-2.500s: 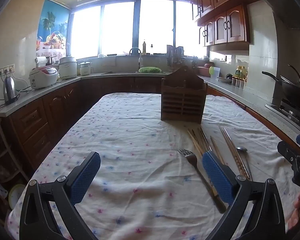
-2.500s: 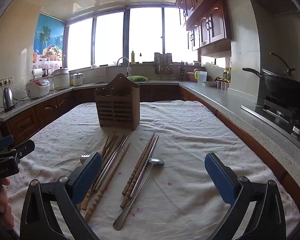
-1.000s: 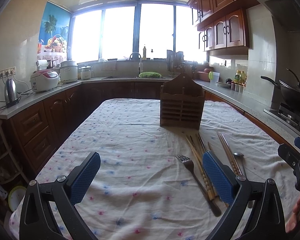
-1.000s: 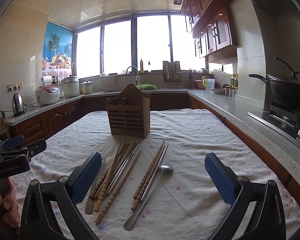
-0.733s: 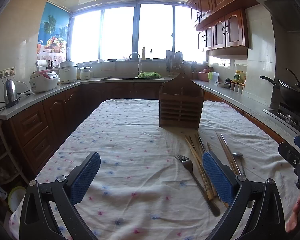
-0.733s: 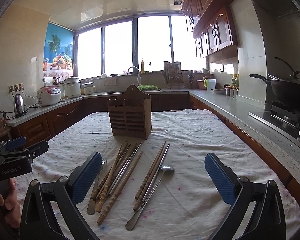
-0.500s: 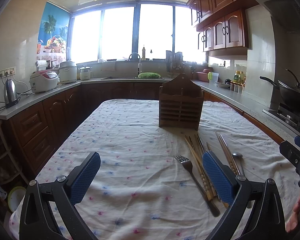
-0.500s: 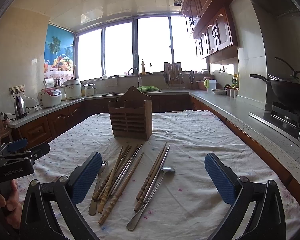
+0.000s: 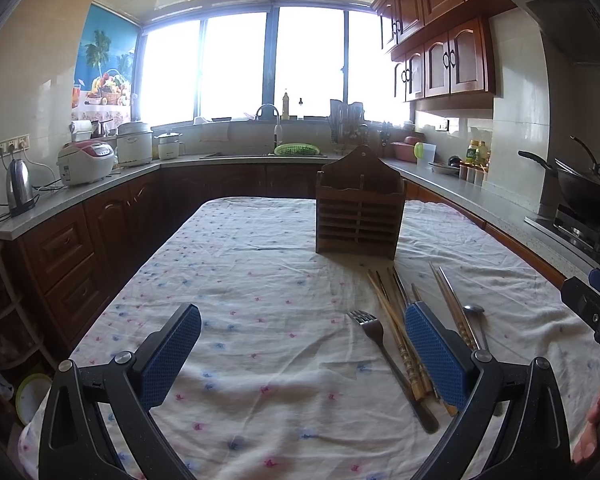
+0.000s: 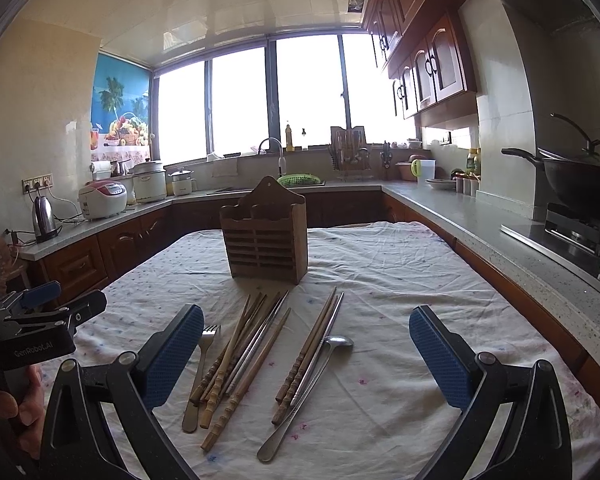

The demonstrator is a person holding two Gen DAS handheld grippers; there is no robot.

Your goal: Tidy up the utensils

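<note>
utensils lie loose on the cloth-covered table (image 10: 400,280), in front of the wooden holder (image 10: 266,240), near side. all run lengthwise, tips toward the holder, handles toward the cams, fanned a bit.

l to r in the right wrist view: steel fork (image 10: 200,368) w/ tines pointing at the holder, then a bunch of wooden chopsticks (image 10: 236,360) w/ turned, ribbed handle ends and a slim metal pair mixed in, overlapping each other. small gap, then a second pair of ribbed chopsticks (image 10: 308,344) touching the steel spoon (image 10: 308,384), bowl toward the holder, long thin handle angled down-left.

holder: dark wood, slatted front, arched back w/ a hang hole, two top compartments, upright, just beyond the chopstick tips. apart from them, not touching.

room: cloth is bare to the right of the spoon up to the table's right edge; in the left wrist view a broad bare stretch sits left of the fork (image 9: 374,332) out to the left edge. far edge lies well behind the holder. cloth is white, wrinkled, w/ small pink and blue flecks.

right gripper (image 10: 306,352) jaws spread wide, nothing between the blue textured pads, framing the whole utensil group. left gripper (image 9: 302,354) also wide apart and holding nothing; its right pad overlaps the chopsticks (image 9: 396,332) in view, contact can't tell.

around: wooden cabinets and grey counter on three sides, rice cooker (image 10: 102,199) and kettle (image 10: 44,213) on the left, wok (image 10: 580,184) on the stove right.
</note>
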